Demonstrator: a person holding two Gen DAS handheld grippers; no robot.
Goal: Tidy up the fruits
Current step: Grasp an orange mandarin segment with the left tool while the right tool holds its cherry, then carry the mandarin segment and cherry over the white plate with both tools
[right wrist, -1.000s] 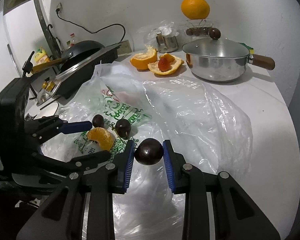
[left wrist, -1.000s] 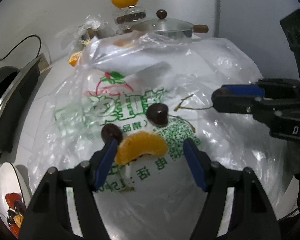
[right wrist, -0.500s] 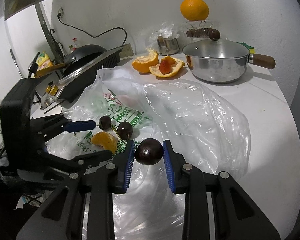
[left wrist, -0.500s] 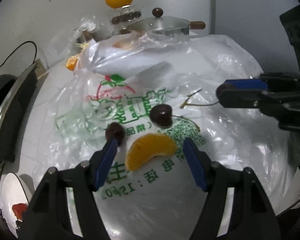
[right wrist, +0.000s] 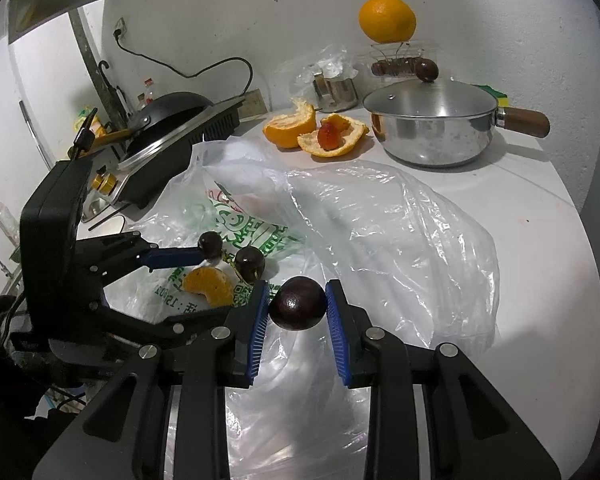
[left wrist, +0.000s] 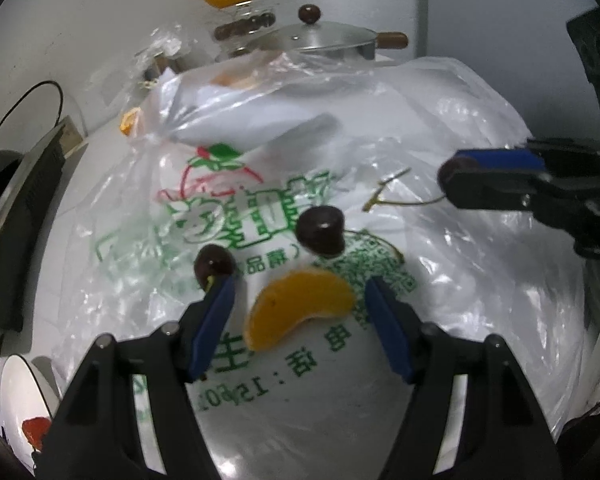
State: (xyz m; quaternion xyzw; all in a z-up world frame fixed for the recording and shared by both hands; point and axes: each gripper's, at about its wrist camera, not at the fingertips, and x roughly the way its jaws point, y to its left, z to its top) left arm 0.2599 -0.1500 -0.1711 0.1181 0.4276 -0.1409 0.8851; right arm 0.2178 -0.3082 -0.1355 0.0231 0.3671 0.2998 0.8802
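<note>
White countertop (right wrist: 540, 216) is spread with a printed plastic bag (left wrist: 236, 216). Between the parted pads of the left gripper (left wrist: 300, 312) an orange segment (left wrist: 300, 304) is framed but untouched; compared with a second ago it is better centred, so a grasp looks near. Beyond them two cherries (left wrist: 320, 230) are seen. A dark cherry (right wrist: 298, 304) is clamped in the right gripper (right wrist: 298, 308).

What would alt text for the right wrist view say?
A hand-held gripper clamps a dark cherry above a plastic bag on a white counter. A second hand-held gripper, at left, straddles an orange segment; a steel pot stands behind.
</note>
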